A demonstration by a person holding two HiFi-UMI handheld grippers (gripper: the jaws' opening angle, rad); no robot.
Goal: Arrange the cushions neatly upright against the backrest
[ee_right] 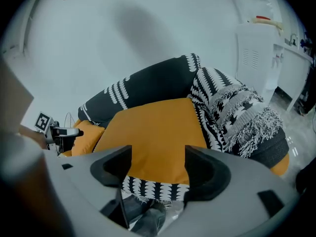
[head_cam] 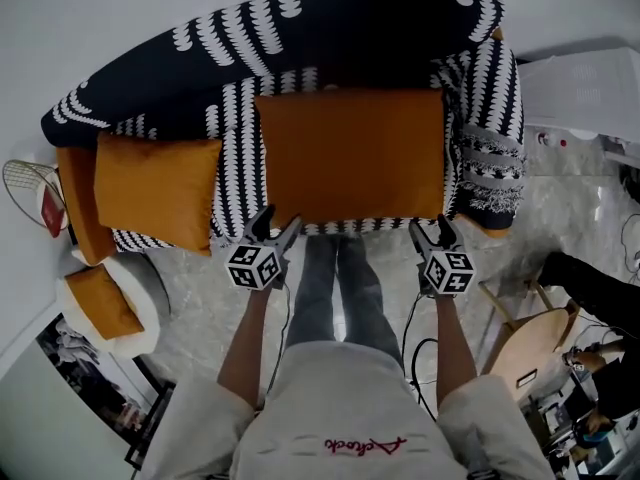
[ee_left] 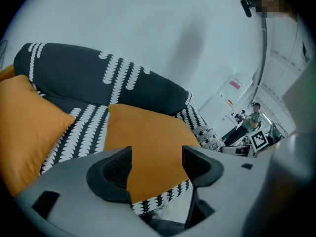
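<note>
A large orange cushion lies flat on the seat of the black-and-white patterned sofa, in front of its backrest. A smaller orange cushion lies to its left, with another at the sofa's left end. My left gripper hovers open just off the large cushion's near left corner. My right gripper hovers open off its near right corner. In the left gripper view, the cushion shows beyond the empty open jaws of the gripper. The right gripper view shows the same cushion past that gripper.
A grey fringed throw drapes over the sofa's right arm. A white round stool at the left carries one more orange cushion. A wire object stands far left. A wooden chair and a person are at the right.
</note>
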